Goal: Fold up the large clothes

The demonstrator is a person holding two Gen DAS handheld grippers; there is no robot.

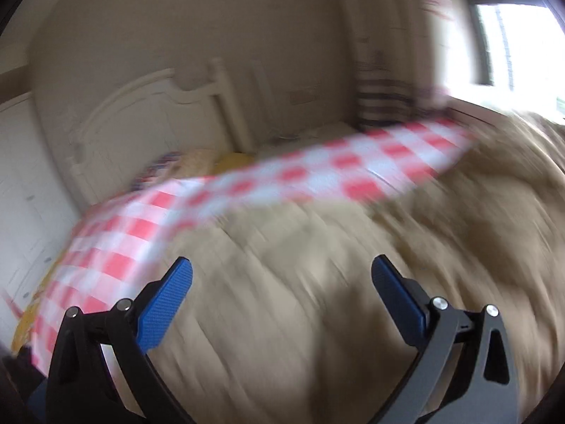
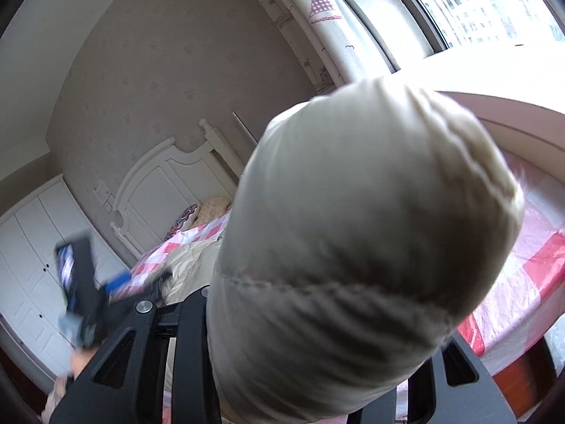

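Note:
A large beige padded garment lies spread over a bed with a red-and-white checked sheet; the left wrist view is motion-blurred. My left gripper hovers above the garment, open, its blue pads wide apart with nothing between them. In the right wrist view a thick bunch of the same beige garment rises from between the black arms of my right gripper and fills most of the picture. It hides the fingertips. The left gripper shows blurred at the left there, held by a hand.
A white headboard and pillows stand at the bed's far end. White wardrobe doors line the left wall. A bright window with a patterned curtain is at the right, beyond the bed.

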